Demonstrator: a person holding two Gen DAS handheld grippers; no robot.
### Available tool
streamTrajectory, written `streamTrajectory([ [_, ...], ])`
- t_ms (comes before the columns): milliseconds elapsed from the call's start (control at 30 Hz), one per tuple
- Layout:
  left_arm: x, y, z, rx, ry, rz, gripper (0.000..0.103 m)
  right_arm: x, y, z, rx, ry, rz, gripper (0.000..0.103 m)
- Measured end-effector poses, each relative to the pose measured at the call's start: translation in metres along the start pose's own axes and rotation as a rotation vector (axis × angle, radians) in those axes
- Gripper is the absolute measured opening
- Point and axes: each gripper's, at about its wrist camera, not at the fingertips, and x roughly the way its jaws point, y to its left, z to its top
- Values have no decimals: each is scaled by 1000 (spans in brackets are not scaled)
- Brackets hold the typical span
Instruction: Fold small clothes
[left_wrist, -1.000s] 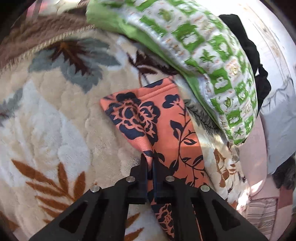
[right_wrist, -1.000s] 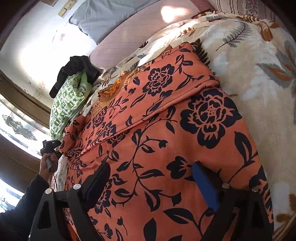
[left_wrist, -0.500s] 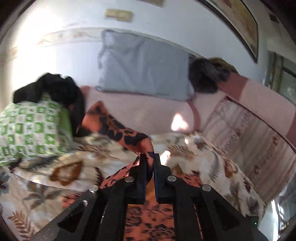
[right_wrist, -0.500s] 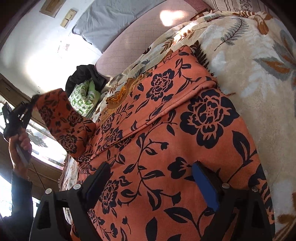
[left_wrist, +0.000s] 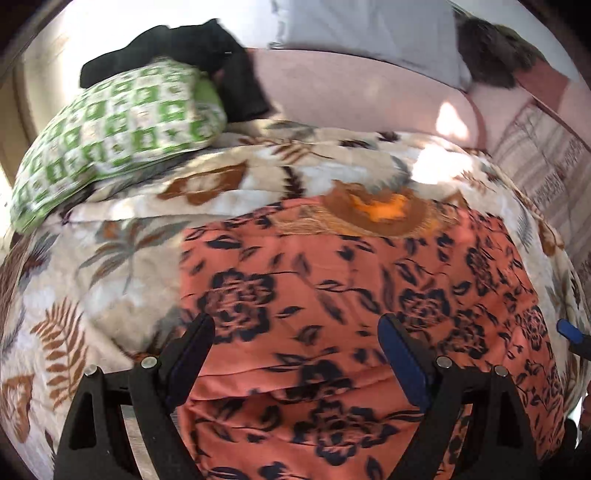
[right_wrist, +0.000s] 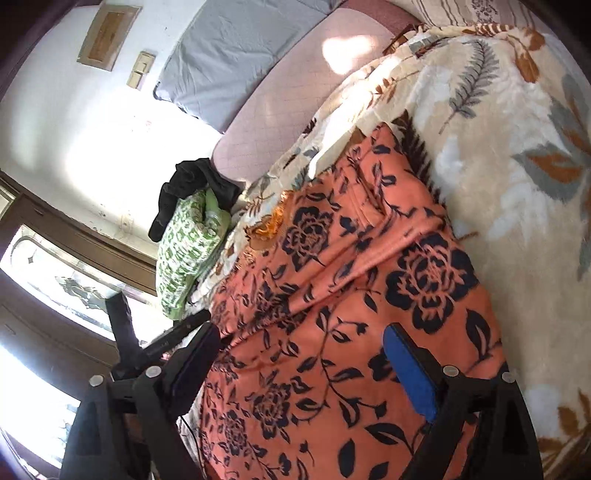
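An orange garment (left_wrist: 351, 295) with dark blue flowers lies spread on the floral blanket (left_wrist: 110, 277), a fold lying across its upper part (right_wrist: 332, 258). My left gripper (left_wrist: 295, 328) hovers over the garment's near left part. Its jaws are opening wide, and nothing is pinched between them; the cloth lies below. My right gripper (right_wrist: 301, 332) stands open above the garment's near end, its blue pads clear of the cloth. One blue fingertip (left_wrist: 570, 332) of the right gripper shows at the right edge of the left wrist view.
A green and white pillow (left_wrist: 110, 136) lies at the blanket's far left with a black garment (left_wrist: 207, 55) on it. Behind are a pink mattress cover (left_wrist: 351, 96) and a grey pillow (left_wrist: 369, 33) against the wall. A window (right_wrist: 55, 295) is at left.
My left gripper lifted a corner of the orange garment, carried it over the garment, and let it go, its jaws spreading wide. The right gripper stayed open and rose slightly.
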Motion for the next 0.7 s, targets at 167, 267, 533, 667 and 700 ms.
streamTrajectory([
  [167,17,57,-19,-177,-20,80,90,43,-11,52,204,1,32,92],
  [267,22,69,-26,-244,-47,71,90,72,-33,62,338,35,-31,92],
  [533,60,75,-35,-251,40,88,90,101,-35,72,353,2,-267,63],
  [667,61,71,-38,-223,30,110,90,105,-18,78,228,15,-369,7],
  [700,61,71,-38,-224,27,106,90,99,-3,78,165,-5,-376,7],
])
